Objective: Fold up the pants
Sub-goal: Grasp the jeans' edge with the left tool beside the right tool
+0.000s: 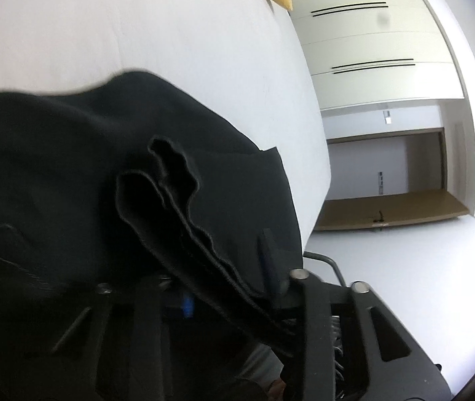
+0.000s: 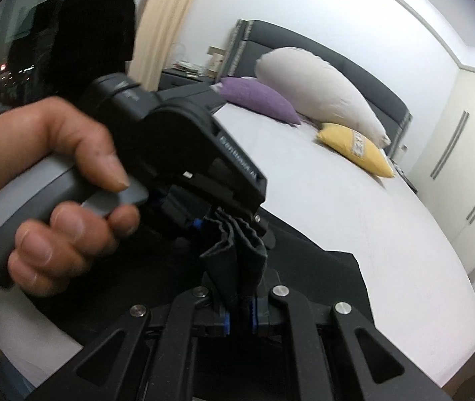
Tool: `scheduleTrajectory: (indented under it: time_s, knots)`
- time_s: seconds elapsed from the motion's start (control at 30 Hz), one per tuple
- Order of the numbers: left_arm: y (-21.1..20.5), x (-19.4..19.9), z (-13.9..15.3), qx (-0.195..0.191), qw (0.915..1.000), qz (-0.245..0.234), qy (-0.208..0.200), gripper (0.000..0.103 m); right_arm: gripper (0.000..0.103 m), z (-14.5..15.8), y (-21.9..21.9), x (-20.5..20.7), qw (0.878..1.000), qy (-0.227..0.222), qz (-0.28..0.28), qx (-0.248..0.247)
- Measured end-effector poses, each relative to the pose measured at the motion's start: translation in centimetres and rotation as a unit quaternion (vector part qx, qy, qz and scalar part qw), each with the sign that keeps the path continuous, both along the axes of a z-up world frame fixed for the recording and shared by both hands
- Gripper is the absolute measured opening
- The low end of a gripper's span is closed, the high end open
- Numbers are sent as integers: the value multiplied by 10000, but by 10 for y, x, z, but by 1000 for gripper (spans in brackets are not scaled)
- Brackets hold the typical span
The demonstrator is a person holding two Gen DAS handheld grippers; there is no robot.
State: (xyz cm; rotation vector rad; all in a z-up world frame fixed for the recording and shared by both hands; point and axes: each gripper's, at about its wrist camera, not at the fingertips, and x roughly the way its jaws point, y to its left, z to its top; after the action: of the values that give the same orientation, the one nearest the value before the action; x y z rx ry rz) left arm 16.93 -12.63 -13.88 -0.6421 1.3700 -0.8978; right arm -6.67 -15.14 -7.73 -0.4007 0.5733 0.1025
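The black pants (image 1: 70,173) lie on a white bed (image 1: 177,40) and are bunched up toward both grippers. In the left wrist view my left gripper (image 1: 227,284) is shut on several gathered layers of the pants' edge. In the right wrist view my right gripper (image 2: 240,304) is shut on a folded bunch of the same black pants (image 2: 237,250). The left gripper (image 2: 224,214), held by a hand (image 2: 53,173), pinches the same bunch just above it. The two grippers are almost touching.
The white bed (image 2: 354,220) stretches away to a dark headboard (image 2: 354,63). A purple pillow (image 2: 257,100), a white pillow (image 2: 321,97) and a yellow pillow (image 2: 354,150) lie at its head. White wardrobe doors (image 1: 371,46) and a wooden doorway (image 1: 387,167) stand beyond the bed's edge.
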Motion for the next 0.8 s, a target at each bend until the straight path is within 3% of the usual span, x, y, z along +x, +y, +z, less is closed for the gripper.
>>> scheduleTrajectory:
  time_s: [0.1,0.27,0.5,0.6,0.67,0.77,0.8]
  knots:
    - [12,-1,6,236,9995,-129,-184,14,10,-3,5,2,9999,78,132,-61]
    - [20,-4,12,516,9979,-190,-340,12,10,-13,24,-5,9988,226,391,-211]
    - [29,-5,-6,1069,9932,-120,-442,12,10,-42,45,5,9949,705,584,-417]
    - [32,-6,-15,1038,9936,-57,-434,13,14,-63,46,13,9910,1169,555,-328]
    - [38,-9,-12,1149,9920,-8,-513,16,16,-64,47,12,9912,1167,532,-312]
    - [51,-7,7,1670,9811,249,-942,17,39,-56,38,11,9880,1440,539,174]
    - [58,-8,14,1883,9753,395,-1088,17,57,-50,30,11,9840,1600,590,509]
